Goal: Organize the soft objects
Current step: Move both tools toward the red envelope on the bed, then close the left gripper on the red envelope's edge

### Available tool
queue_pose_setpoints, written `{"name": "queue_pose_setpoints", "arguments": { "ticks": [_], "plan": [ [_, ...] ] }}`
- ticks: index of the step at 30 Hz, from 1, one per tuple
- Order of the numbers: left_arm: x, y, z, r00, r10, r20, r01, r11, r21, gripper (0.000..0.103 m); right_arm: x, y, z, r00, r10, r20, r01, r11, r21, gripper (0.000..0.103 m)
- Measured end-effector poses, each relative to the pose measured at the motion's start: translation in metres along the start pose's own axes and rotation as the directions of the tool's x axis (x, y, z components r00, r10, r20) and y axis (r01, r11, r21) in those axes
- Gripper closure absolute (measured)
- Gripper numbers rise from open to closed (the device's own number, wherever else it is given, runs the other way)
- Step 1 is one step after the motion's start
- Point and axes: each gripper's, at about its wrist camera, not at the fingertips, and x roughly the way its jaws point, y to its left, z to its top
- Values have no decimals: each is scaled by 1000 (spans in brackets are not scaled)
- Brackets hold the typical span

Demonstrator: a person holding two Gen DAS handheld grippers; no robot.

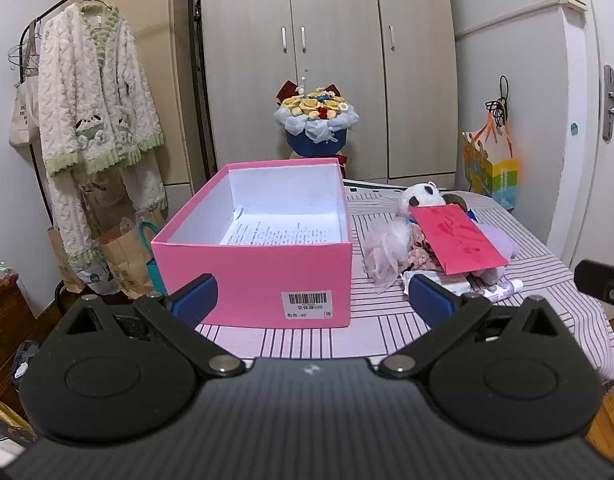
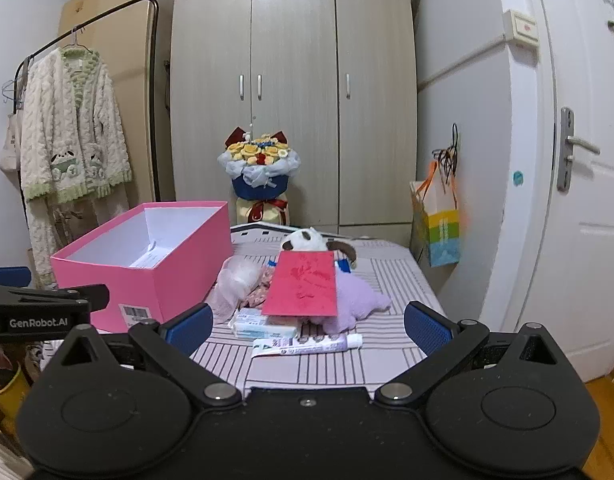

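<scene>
An open pink box point(image 1: 263, 276) point(image 2: 147, 276) stands on the striped bed, with only a printed paper sheet inside. To its right lies a pile: a white plush dog point(image 1: 421, 196) point(image 2: 305, 240), a pale pink gauzy item point(image 1: 385, 252) point(image 2: 233, 284), a lilac plush point(image 2: 357, 302) point(image 1: 499, 240), a red envelope point(image 1: 459, 238) point(image 2: 305, 288) on top, and a tube point(image 2: 307, 346) in front. My left gripper point(image 1: 313, 302) is open and empty before the box. My right gripper point(image 2: 307, 324) is open and empty before the pile.
A striped sheet point(image 2: 327, 364) covers the bed. A wardrobe point(image 2: 291, 92) and a flower bouquet point(image 2: 259, 168) stand behind it. A robe point(image 1: 95, 120) hangs on a rack at left, with paper bags point(image 1: 123, 256) below. A colourful bag point(image 2: 439, 232) hangs by the door at right.
</scene>
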Motion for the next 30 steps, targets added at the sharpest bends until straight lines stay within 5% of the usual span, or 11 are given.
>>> {"name": "queue_pose_setpoints", "arguments": {
  "ticks": [10,16,24,30],
  "plan": [
    [9,0,2,1000,-10,-20,9,1000,-2,0,6,-2,-3,999,-2,44,4,999,-43,0],
    [15,-9,24,996,-87,24,86,996,18,0,26,-10,7,997,67,46,-64,996,-56,0],
    [55,-39,50,970,-242,2,241,969,59,4,84,-27,11,974,219,-60,-220,976,0,0],
    [111,-61,58,917,-372,-143,378,926,12,15,126,-27,3,965,252,-72,-256,966,-45,0]
  ]
}}
